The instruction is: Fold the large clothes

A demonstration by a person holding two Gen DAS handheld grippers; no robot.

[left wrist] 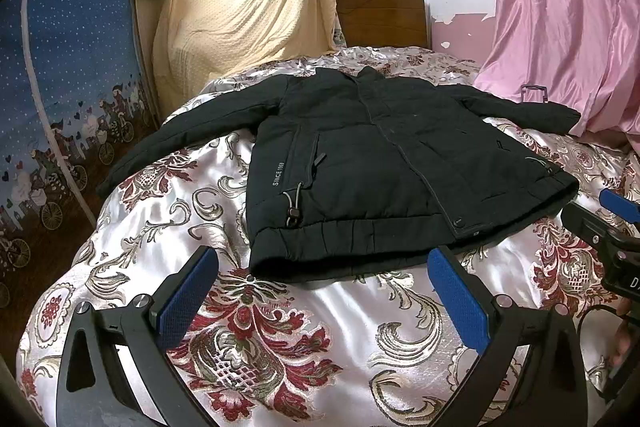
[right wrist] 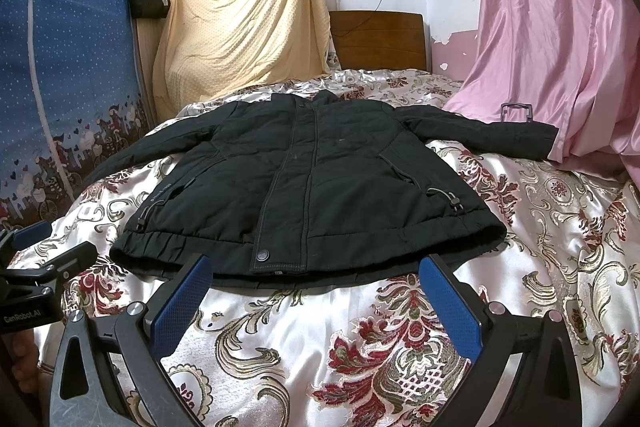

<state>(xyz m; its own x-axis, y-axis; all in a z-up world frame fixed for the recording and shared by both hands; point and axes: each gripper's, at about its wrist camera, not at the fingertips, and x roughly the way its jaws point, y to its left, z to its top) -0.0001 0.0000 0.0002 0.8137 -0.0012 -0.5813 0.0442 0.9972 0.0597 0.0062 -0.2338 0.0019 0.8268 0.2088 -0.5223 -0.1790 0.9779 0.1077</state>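
A black padded jacket (left wrist: 372, 163) lies flat, front up and zipped, on the floral satin bedspread (left wrist: 280, 347), sleeves spread left and right. It also shows in the right wrist view (right wrist: 308, 183). My left gripper (left wrist: 324, 263) is open and empty, just short of the jacket's hem at its left half. My right gripper (right wrist: 314, 271) is open and empty, its blue pads (right wrist: 448, 303) at the hem near the bottom snap. Each gripper shows at the edge of the other's view.
A pink satin cloth (right wrist: 552, 39) hangs at the right and touches the right sleeve cuff. A yellow sheet (right wrist: 240, 23) and a wooden headboard (right wrist: 380, 39) stand behind the bed. A blue fabric wardrobe (right wrist: 68, 67) stands at the left.
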